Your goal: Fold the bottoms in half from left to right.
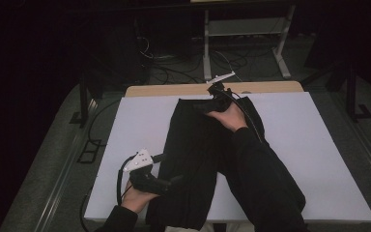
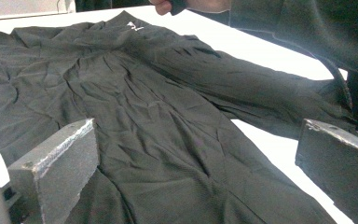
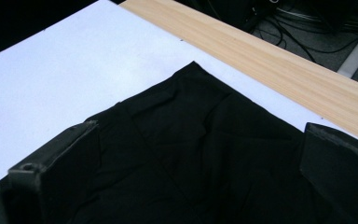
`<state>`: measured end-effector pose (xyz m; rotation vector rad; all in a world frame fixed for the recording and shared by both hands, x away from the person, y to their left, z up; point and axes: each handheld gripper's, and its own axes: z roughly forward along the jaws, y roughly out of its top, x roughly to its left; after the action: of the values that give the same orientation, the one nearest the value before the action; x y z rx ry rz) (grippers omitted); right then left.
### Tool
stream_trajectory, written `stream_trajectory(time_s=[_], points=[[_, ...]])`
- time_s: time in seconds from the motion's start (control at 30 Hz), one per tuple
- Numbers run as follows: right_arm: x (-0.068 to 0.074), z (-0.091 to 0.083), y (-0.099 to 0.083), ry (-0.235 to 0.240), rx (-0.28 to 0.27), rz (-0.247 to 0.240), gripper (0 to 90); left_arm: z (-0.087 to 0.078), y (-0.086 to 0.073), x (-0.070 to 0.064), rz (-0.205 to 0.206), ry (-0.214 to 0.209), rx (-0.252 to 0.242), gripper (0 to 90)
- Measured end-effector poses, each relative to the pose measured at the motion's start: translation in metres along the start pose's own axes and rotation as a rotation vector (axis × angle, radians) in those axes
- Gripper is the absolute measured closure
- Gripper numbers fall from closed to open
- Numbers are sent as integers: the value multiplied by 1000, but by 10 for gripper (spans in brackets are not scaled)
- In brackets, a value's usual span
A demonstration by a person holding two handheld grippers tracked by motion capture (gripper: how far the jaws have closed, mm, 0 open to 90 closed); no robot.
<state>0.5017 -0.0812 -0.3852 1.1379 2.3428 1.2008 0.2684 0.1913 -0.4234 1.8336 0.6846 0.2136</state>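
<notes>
Black garment point(image 1: 193, 150) spread lengthwise on white table cover point(image 1: 319, 159), near end draped over front edge, far end close to wooden table edge point(image 1: 174, 90). Left gripper point(image 1: 166, 170) at garment's near left side, jaws wide apart over wrinkled cloth, clamping nothing. Right gripper point(image 1: 207, 104) at far end, jaws spread above top corner, nothing held. Right sleeve point(image 1: 265, 179) lying across garment.
</notes>
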Motion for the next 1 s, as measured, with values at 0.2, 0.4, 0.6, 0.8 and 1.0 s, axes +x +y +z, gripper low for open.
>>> stream_trajectory(time_s=[0.2, 0.4, 0.6, 0.8, 1.0], points=[[-2, 7, 0, -7, -7, 19, 0, 0, 0, 0, 2, -2, 1, 0], [1, 16, 3, -3, -15, 29, 0, 1, 0, 0, 1, -2, 0, 0], [9, 27, 7, 8, -31, 31, 0, 0, 0, 0, 2, -2, -1, 0], [19, 42, 13, 8, -24, 26, 0, 0, 1, 0, -4, -7, -12, 0], [27, 55, 18, 21, -27, 37, 0, -1, 1, 1, -5, -7, -18, 0]])
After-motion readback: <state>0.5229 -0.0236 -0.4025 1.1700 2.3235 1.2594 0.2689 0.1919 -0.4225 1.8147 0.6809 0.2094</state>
